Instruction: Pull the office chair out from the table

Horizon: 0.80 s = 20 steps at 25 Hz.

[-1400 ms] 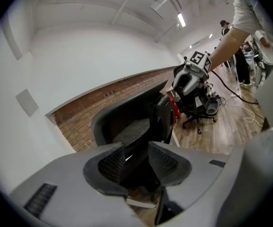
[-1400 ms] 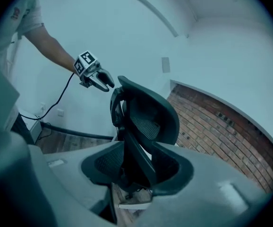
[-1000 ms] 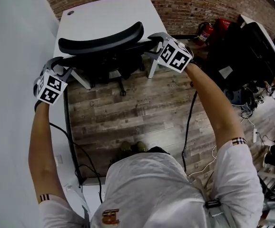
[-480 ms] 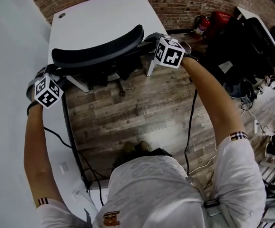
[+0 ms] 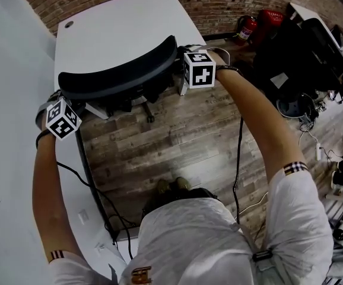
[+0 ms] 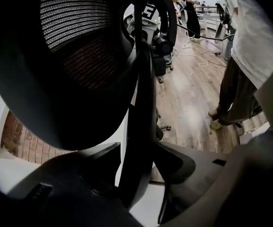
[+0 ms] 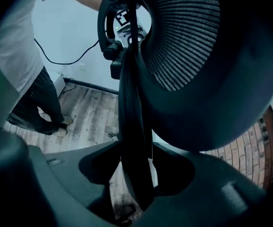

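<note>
the left gripper (image 6: pixel 137 171) is clenched on the hard rim of the chair (image 5: pixel 119 76) back, with the dark bar running up between its jaws. the curved backrest spans from it across to the right gripper (image 7: pixel 135 174), which bites the opposite rim the same way. just beyond both tools the chair stands close against the white table (image 5: pixel 121 25). on the wood floor (image 5: pixel 159 141) it should roll lightly but may swivel. the stiff rim looks the place to hold, not the soft mesh (image 7: pixel 183 37).

head view steeply downward, both gripper views close against chair (image 5: pixel 119 76)
</note>
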Motion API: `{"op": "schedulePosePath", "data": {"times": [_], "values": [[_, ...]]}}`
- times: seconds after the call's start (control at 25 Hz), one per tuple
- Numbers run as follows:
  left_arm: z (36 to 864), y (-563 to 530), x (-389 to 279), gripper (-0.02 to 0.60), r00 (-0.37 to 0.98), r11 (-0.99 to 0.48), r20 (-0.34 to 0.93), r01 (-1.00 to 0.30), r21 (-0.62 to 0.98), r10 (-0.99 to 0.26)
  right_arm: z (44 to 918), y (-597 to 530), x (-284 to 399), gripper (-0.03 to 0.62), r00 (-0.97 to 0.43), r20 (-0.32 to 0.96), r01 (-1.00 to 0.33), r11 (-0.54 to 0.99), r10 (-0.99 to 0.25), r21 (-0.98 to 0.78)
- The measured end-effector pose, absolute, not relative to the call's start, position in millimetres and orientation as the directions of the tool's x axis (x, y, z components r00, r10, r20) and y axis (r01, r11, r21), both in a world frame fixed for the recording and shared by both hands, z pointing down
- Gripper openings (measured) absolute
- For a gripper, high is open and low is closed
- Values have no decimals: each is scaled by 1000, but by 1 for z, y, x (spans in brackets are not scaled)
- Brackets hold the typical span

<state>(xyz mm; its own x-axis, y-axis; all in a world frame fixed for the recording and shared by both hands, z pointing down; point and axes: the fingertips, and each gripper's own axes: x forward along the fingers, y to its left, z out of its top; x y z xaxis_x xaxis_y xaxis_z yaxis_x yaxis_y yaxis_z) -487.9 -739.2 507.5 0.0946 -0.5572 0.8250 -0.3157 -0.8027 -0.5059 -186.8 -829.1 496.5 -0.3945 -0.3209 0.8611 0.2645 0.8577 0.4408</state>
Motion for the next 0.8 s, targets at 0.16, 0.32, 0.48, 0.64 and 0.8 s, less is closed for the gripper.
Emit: {"op": "schedulePosePath", "data": {"times": [0.16, 0.32, 0.48, 0.64, 0.8], "values": [[510, -744, -485, 183, 103, -805, 825, -316, -502, -555, 503, -831, -190, 189, -384, 872, 270, 866, -305, 421], [515, -745, -487, 148, 94, -811, 828, -291, -508, -552, 508, -832, -188, 156, -370, 874, 281, 858, -316, 429], [522, -744, -491, 105, 43, -811, 831, -250, -529, -555, 507, -830, -188, 135, -373, 864, 305, 834, -339, 460], [524, -741, -490, 89, 34, -816, 834, -229, -530, -551, 511, -831, -185, 117, -395, 837, 310, 802, -379, 510], [522, -735, -485, 87, 35, -818, 834, -222, -531, -551, 514, -824, -184, 115, -395, 833, 309, 798, -388, 518]]}}
